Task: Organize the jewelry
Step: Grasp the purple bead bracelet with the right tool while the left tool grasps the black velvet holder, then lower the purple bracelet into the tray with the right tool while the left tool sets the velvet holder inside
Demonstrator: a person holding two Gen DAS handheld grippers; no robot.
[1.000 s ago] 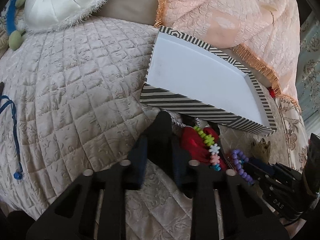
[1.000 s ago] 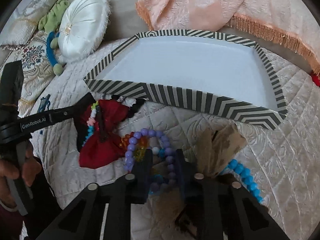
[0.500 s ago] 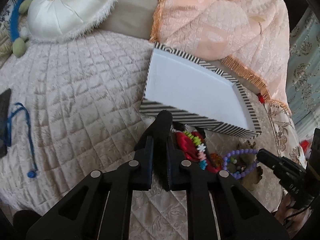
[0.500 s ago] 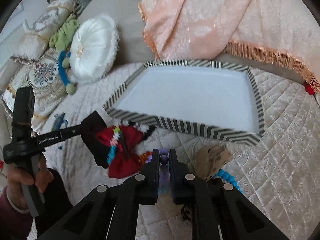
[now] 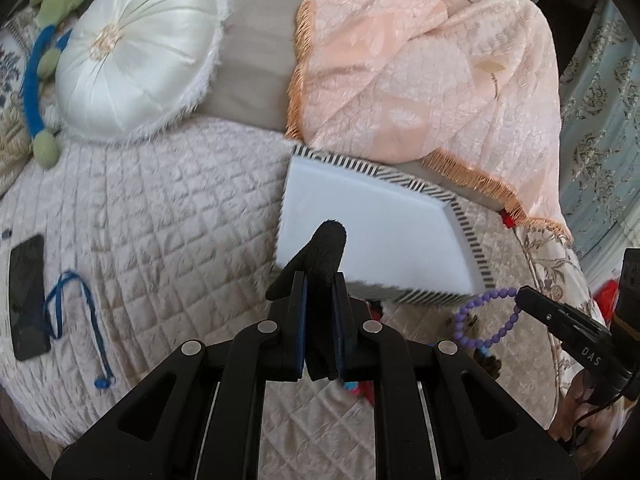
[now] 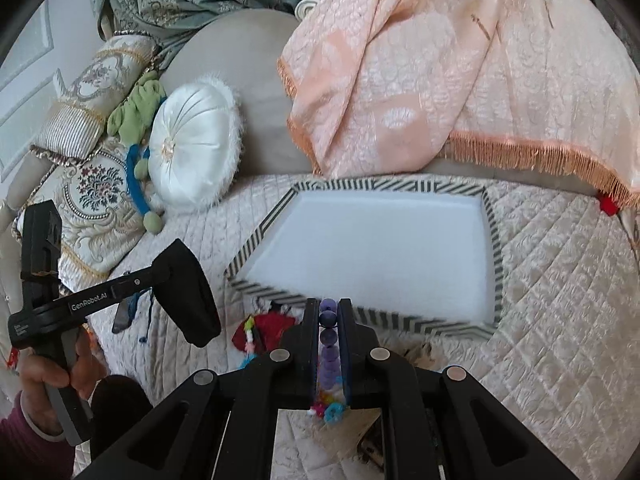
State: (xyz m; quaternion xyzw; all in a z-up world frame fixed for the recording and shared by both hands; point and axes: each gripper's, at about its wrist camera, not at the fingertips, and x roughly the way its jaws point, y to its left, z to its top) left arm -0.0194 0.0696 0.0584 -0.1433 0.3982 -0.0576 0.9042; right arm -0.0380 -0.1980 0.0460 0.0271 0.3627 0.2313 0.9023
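Right gripper (image 6: 329,308) clamped on the purple bead bracelet (image 6: 329,320), beads stacked in a line between the pads and a knot of small coloured beads dangling low at the finger roots. Left gripper (image 5: 320,280) closed as well, pinching a black fuzzy piece (image 5: 326,248) that pokes up past the fingertips. Both held just short of the near rim of the striped tray (image 6: 494,248), above the quilted bedspread (image 5: 160,220).

Best carried forward over the rim and lowered close to the white floor before letting go — round beads will likely roll or bounce if dropped from height. Worth setting the two loads well apart, bracelet to one side and black piece to the other, so neither tangles. Mind the hanging coloured beads: apt to snag on the tray edge.

Bracelet glossy, hard, loose-looped and floppy; black piece soft, matte, felt-like, rounded at the tip. Tray shallow, rectangular, smooth white inside, black-and-white chevron rim, nothing in it yet. Just outside its near wall, a red cloth bow (image 6: 264,326) with a bright bead string across it — seemingly next to sort. Bedspread diamond-stitched, satiny, yielding, so no firm footing for the tray.
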